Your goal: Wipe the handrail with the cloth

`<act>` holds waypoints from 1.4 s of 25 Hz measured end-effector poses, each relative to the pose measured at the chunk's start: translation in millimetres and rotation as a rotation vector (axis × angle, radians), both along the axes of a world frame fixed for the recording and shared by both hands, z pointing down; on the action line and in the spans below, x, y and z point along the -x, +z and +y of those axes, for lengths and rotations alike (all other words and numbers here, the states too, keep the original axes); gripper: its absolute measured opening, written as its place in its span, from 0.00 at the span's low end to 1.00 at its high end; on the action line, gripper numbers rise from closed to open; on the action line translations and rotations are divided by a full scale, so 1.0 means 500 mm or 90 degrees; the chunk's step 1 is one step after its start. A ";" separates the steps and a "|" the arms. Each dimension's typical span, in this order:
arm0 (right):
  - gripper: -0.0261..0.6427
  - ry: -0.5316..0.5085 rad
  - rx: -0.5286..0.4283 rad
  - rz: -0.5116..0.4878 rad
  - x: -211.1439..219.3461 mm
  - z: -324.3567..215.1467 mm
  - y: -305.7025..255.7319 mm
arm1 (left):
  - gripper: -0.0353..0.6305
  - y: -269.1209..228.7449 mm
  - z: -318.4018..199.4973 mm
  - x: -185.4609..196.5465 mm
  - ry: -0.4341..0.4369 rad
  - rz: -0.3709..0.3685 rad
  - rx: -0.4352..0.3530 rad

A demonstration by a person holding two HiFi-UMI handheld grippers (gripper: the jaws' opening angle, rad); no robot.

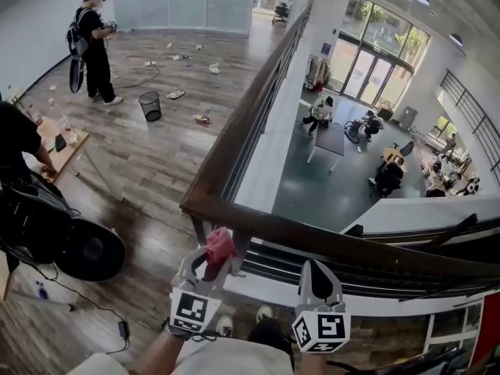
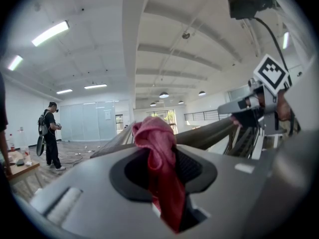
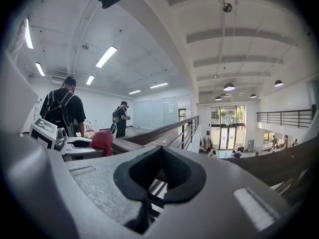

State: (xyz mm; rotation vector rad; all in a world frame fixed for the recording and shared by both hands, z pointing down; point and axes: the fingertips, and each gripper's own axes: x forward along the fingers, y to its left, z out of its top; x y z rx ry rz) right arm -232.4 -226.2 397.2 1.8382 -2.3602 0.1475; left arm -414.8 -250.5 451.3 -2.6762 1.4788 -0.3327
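Observation:
The dark wooden handrail [image 1: 258, 92] runs away from a corner just ahead of me, and a second stretch [image 1: 351, 248] goes right. My left gripper [image 1: 212, 258] is shut on a pinkish-red cloth [image 1: 220, 243], bunched above its jaws and held right below the corner of the rail. In the left gripper view the cloth [image 2: 159, 148] hangs down between the jaws, with the handrail [image 2: 209, 131] behind it. My right gripper [image 1: 319, 270] is shut and empty, just under the right stretch. The right gripper view shows the cloth [image 3: 102, 141] to its left beside the handrail [image 3: 159, 128].
A person with a backpack [image 1: 94, 45] stands far left near a black mesh bin [image 1: 149, 105], with litter on the wood floor. Another person [image 1: 16, 139] leans at a small table [image 1: 69, 153]. A round black object [image 1: 90, 248] lies at my left. Beyond the rail drops an atrium [image 1: 344, 178] with seated people.

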 end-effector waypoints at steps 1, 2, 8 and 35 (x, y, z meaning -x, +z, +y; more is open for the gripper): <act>0.04 0.000 0.001 0.000 -0.003 -0.003 0.001 | 0.25 0.002 -0.004 -0.002 -0.002 0.001 0.001; 0.04 0.000 0.002 0.000 -0.005 -0.006 0.002 | 0.25 0.005 -0.007 -0.004 -0.003 0.002 0.003; 0.04 -0.009 0.000 0.006 -0.008 -0.015 -0.004 | 0.25 0.015 -0.031 -0.009 -0.011 0.008 0.012; 0.04 0.008 0.015 -0.007 -0.037 -0.011 0.025 | 0.25 0.063 -0.069 -0.018 -0.040 -0.001 0.023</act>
